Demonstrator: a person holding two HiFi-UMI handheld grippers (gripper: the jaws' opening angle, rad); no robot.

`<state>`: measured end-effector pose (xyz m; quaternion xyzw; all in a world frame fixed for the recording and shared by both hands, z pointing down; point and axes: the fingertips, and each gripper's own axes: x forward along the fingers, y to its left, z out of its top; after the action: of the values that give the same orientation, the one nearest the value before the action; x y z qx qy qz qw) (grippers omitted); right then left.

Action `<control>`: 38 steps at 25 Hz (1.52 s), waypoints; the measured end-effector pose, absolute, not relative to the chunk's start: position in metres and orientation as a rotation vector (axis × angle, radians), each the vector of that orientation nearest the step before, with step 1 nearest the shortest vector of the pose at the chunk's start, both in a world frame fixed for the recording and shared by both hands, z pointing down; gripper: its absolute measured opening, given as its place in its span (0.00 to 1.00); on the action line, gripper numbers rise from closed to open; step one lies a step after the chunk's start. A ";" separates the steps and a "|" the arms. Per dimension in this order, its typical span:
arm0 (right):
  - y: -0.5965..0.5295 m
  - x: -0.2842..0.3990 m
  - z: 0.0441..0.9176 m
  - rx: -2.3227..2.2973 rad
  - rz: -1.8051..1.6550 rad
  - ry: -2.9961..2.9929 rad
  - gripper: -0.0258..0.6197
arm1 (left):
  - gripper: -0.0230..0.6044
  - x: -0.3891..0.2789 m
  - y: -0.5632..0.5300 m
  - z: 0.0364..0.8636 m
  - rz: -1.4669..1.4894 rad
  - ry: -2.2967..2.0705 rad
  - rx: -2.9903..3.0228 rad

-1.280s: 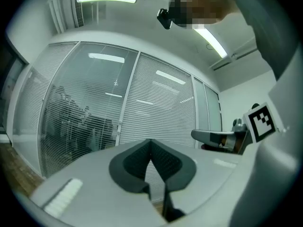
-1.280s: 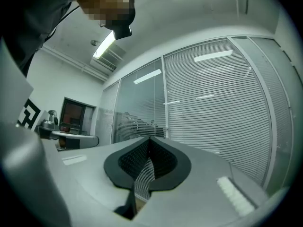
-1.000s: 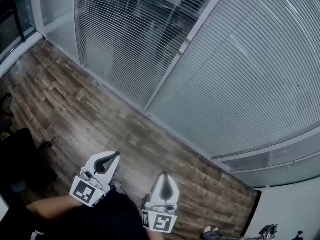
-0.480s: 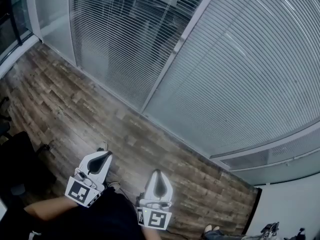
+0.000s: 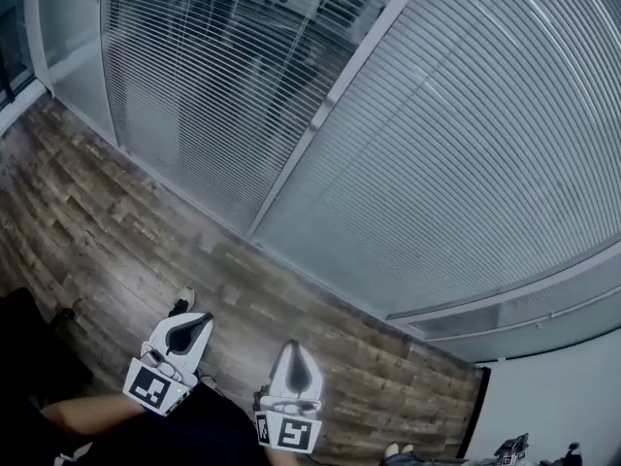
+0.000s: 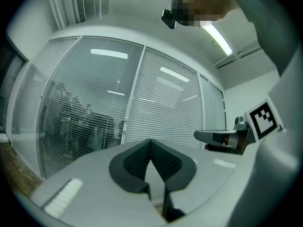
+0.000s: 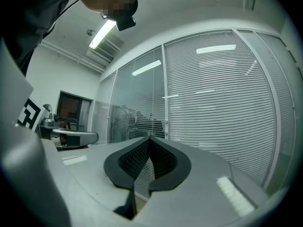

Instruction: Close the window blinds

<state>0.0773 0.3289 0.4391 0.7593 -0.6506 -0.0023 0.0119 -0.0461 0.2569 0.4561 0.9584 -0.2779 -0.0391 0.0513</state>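
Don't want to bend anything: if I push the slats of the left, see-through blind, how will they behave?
The left blind is many thin slats, so they would likely flex and sway, and might kink under a hard poke. Light strips mirror off it in the left gripper view, so glass may cover them; a push would then meet a stiff pane.

We count two grippers: left gripper [image 5: 194, 323], right gripper [image 5: 294, 357]. We also count two blinds [image 5: 213, 95] [image 5: 466, 153] in the head view.

White slatted blinds [image 5: 466, 163], brown plank floor [image 5: 116, 231]
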 end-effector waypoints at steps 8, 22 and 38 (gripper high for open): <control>0.241 0.083 0.431 2.370 0.004 -2.025 0.04 | 0.04 -0.031 0.170 0.450 -0.135 -0.821 2.910; 0.115 0.107 0.428 2.441 0.105 -1.909 0.04 | 0.04 0.000 0.042 0.444 -0.152 -0.651 2.889; 0.021 0.168 0.412 2.461 0.041 -1.912 0.09 | 0.04 0.034 -0.027 0.425 -0.169 -0.736 2.914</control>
<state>0.1682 0.0212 0.4120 0.7895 -0.6134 0.0132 0.0125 0.0343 -0.0268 0.4254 0.9659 -0.2440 -0.0560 0.0659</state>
